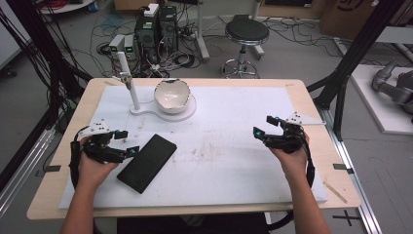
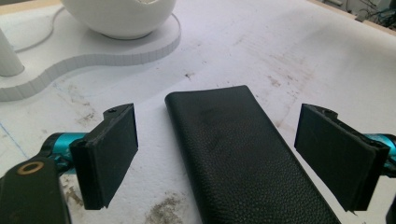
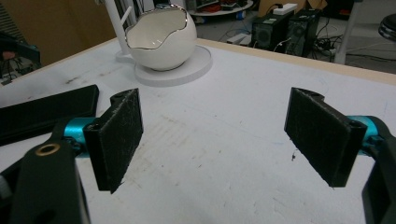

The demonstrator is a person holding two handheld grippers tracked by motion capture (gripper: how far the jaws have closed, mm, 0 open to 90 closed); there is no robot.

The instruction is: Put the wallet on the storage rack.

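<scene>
A flat black leather case [image 1: 146, 162] lies on the white mat, left of centre. My left gripper [image 1: 125, 142] is open just left of its far end; in the left gripper view the case [image 2: 243, 154] runs between the two wide-apart pads, touching neither. My left gripper [image 2: 217, 154] holds nothing. My right gripper [image 1: 265, 126] is open over bare mat at the right, also holding nothing. In the right gripper view my right gripper [image 3: 215, 140] points toward a white egg-shaped bowl [image 3: 161, 39], and the case [image 3: 46, 112] lies at the left.
The white egg-shaped bowl [image 1: 171, 95] sits on a white stand base [image 1: 163, 113] with an upright post [image 1: 127, 78] at the back of the table. The mat [image 1: 219, 156] is scuffed in the middle. Beyond the table stand a stool [image 1: 246, 34] and computers [image 1: 156, 27].
</scene>
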